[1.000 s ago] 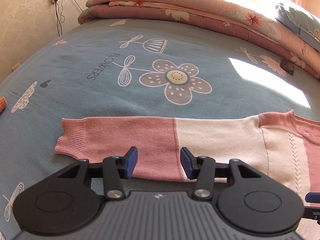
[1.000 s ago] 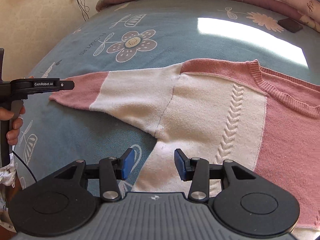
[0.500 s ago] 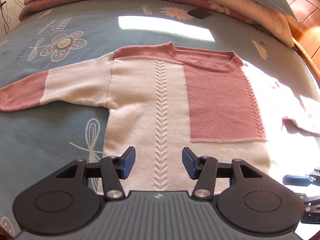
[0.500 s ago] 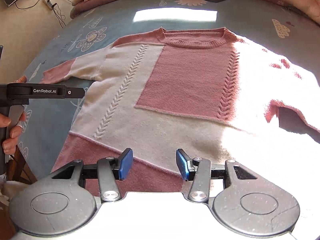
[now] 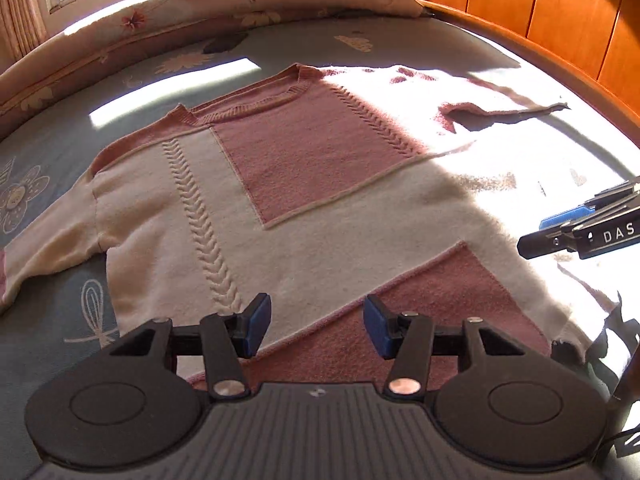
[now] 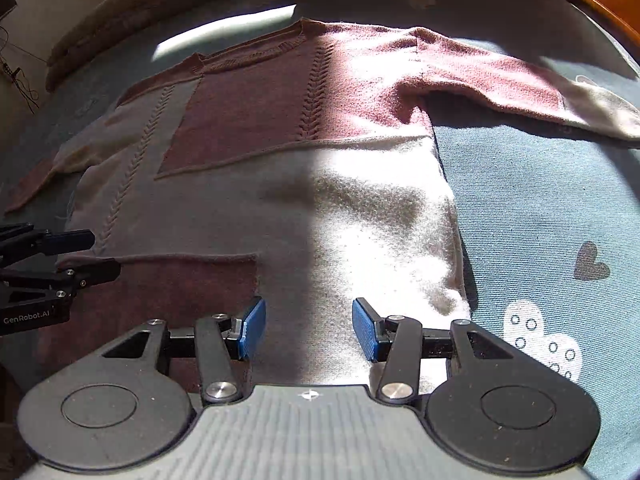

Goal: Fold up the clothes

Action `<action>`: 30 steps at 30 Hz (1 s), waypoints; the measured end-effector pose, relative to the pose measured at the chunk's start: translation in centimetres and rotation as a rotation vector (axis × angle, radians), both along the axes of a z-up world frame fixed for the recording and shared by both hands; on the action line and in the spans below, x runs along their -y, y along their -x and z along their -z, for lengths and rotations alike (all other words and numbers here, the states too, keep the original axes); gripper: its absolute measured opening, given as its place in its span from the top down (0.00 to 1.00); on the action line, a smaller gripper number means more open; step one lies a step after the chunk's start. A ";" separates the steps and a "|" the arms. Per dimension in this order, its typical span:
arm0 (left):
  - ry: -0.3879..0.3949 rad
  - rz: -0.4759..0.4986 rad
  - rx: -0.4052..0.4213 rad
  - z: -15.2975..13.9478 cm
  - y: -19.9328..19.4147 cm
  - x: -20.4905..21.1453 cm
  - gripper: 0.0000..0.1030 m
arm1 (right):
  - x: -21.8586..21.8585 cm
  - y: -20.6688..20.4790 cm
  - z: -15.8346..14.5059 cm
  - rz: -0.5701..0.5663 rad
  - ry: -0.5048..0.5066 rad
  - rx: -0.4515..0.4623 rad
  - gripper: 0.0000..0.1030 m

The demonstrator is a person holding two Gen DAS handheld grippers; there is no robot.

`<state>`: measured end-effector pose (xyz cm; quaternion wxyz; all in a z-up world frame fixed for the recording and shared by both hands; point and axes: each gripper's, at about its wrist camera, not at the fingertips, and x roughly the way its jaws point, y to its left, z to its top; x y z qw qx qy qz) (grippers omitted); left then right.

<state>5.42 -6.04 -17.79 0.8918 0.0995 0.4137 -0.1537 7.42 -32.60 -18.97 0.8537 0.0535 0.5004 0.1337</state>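
Note:
A pink and cream knit sweater (image 5: 312, 184) lies flat and face up on the bed, neckline away from me, both sleeves spread out. My left gripper (image 5: 316, 326) hovers open over the sweater's lower hem, where cream meets the pink patch, with nothing between its blue pads. My right gripper (image 6: 308, 328) is open too, above the cream lower part of the sweater (image 6: 360, 208) near its right side. Each gripper shows in the other's view: the right gripper (image 5: 576, 228) at the right edge, the left gripper (image 6: 52, 264) at the left edge.
The blue bedspread (image 6: 540, 220) with flower and heart prints lies under everything. Folded quilts and pillows (image 5: 248, 4) are stacked along the far side. A wooden headboard (image 5: 560, 28) runs along the right. Strong sunlight falls across the sweater's right half.
Both grippers have swept right, from the left sleeve to the sweater's lower hem, and rolled. Both stay open; the sweater has not moved.

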 end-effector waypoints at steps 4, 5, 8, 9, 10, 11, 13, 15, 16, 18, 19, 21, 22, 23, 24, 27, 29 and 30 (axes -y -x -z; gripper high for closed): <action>0.028 -0.030 0.110 1.4 0.6 -1.5 0.47 | -3.5 0.7 1.1 -0.063 -0.002 0.123 0.49; 0.036 -0.047 0.111 2.0 0.5 -1.5 0.47 | -4.6 0.7 1.8 -0.098 0.003 0.139 0.49; 0.047 -0.086 0.131 3.4 0.6 -1.1 0.46 | -7.1 0.6 3.5 -0.201 0.019 0.183 0.49; 0.046 -0.094 0.142 3.8 0.7 -0.9 0.46 | -7.4 0.8 3.6 -0.223 0.028 0.211 0.49; 0.049 -0.099 0.152 4.1 0.8 -0.7 0.46 | -7.4 1.0 3.7 -0.246 0.035 0.238 0.49; 0.059 -0.097 0.153 4.3 0.7 -0.6 0.45 | -7.3 1.0 3.8 -0.265 0.036 0.256 0.49; 0.067 -0.094 0.126 4.7 0.2 -0.4 0.42 | -6.6 0.9 3.9 -0.286 0.028 0.271 0.49; 0.068 -0.111 0.103 5.0 -0.1 -0.2 0.39 | -6.2 0.7 4.0 -0.307 0.013 0.276 0.48; 0.068 -0.115 0.101 5.0 0.0 -0.1 0.38 | -6.1 0.6 4.0 -0.317 0.007 0.276 0.48; 0.071 -0.125 0.097 5.0 0.2 0.0 0.37 | -6.2 0.7 4.1 -0.335 0.002 0.280 0.42; 0.082 -0.129 0.098 5.1 0.4 -0.1 0.36 | -6.4 1.1 4.2 -0.343 0.001 0.292 0.40; 0.086 -0.129 0.126 5.3 1.1 -0.1 0.36 | -6.6 1.6 4.5 -0.361 0.000 0.323 0.35; 0.085 -0.125 0.146 5.5 1.4 0.0 0.35 | -6.6 1.9 4.6 -0.361 -0.010 0.337 0.35; 0.085 -0.121 0.170 5.7 1.8 0.1 0.35 | -6.4 2.1 4.7 -0.354 -0.031 0.345 0.35; 0.083 -0.118 0.192 5.9 2.1 0.1 0.35 | -6.1 2.4 4.8 -0.343 -0.056 0.354 0.35; 0.069 -0.132 0.244 5.7 3.4 0.5 0.35 | -4.5 3.7 5.0 -0.334 -0.158 0.349 0.35; 0.052 -0.140 0.276 4.7 5.1 1.0 0.35 | -3.0 5.0 4.4 -0.295 -0.176 0.351 0.35; 0.052 -0.139 0.291 4.1 6.4 1.5 0.34 | -1.8 5.9 3.7 -0.269 -0.189 0.363 0.35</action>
